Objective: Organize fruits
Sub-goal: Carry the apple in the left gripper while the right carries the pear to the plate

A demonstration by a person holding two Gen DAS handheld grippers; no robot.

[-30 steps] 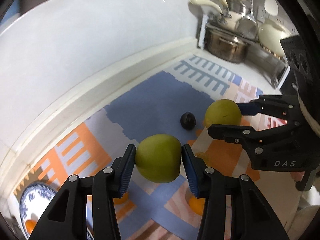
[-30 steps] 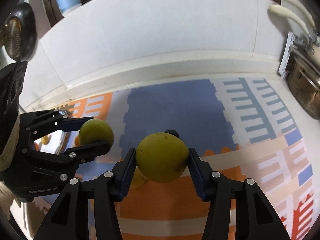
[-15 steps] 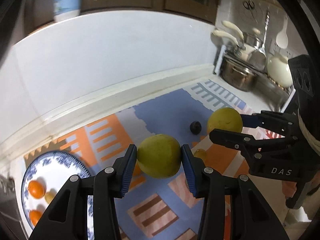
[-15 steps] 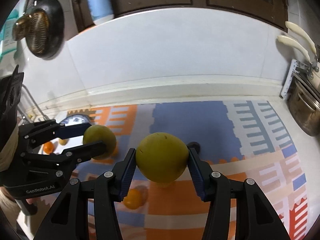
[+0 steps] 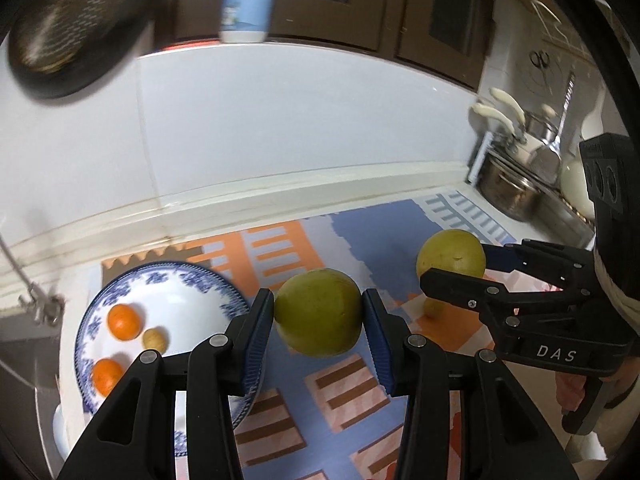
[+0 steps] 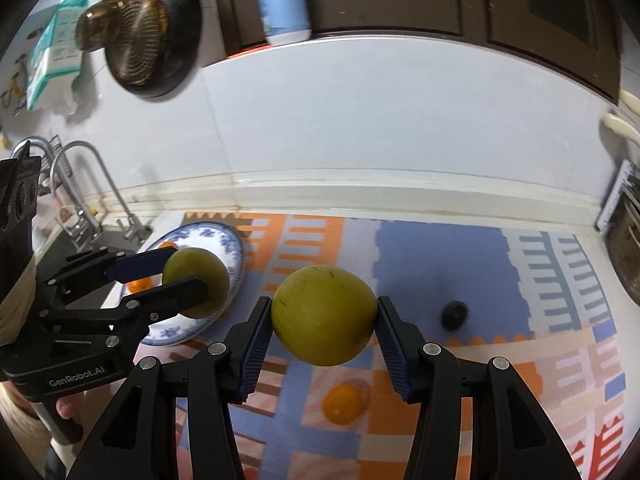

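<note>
My left gripper is shut on a yellow-green round fruit, held in the air just right of a blue-and-white plate. The plate carries two small oranges and a small tan fruit. In the right wrist view my right gripper is shut on a larger yellow fruit above the patterned mat. The left gripper shows there too, its fruit over the plate's right edge. On the mat lie a small orange and a dark round fruit.
A tap and sink stand left of the plate. A metal pot and utensil rack sit at the far right. A white tiled wall backs the counter, with a blue bottle on the ledge above.
Both grippers have risen and swung left with their fruits still gripped. The plate has come into fuller view and now sits just left of the left gripper's fruit.
</note>
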